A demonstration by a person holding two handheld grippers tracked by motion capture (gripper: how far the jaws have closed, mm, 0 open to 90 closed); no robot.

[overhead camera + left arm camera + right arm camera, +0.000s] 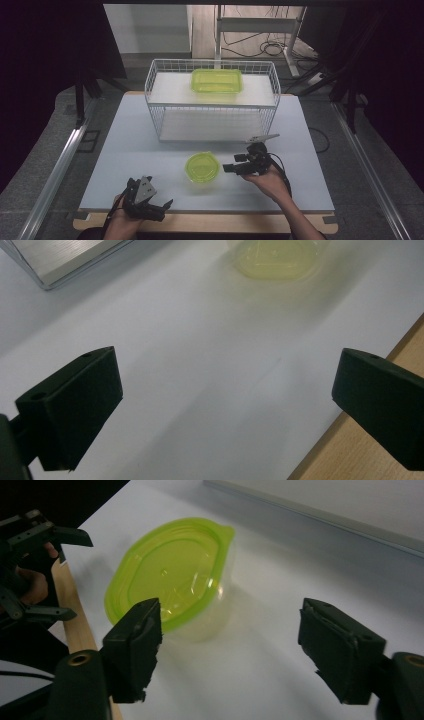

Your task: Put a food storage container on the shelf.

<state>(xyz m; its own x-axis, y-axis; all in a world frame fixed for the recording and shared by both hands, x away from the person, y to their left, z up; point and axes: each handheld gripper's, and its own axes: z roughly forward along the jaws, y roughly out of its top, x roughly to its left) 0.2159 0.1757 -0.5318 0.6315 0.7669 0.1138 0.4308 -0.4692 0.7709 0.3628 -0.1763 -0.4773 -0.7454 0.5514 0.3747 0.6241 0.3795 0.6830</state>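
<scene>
Lowest in the high view, the left gripper (162,207) sits at the near edge of the white table (125,150), its jaws spread with nothing between them; the hand behind it is cut off by the frame. Just right of centre, the right gripper (228,168) lies level, jaws apart and pointing at the round container (202,167), close beside it but not touching. That container is a clear tub under a lime-green lid, standing on the table in front of the wire basket (212,102). A rectangular green-lidded container (217,80) rests on the basket's upper shelf. Dark surroundings swallow the room's edges.

From the left gripper view, both black jaws stand wide over bare table; the round container (275,257) is blurred, washed out and cropped by the top edge, and the basket's corner (60,260) is also cut off.

From the right gripper view, the jaws are released, the tub (172,577) just ahead of the left jaw, which covers its near rim. Its lid shows a small pointed tab and a raised oval panel; the clear wall below is faint. The left gripper (70,575) is partly out of frame at far left
</scene>
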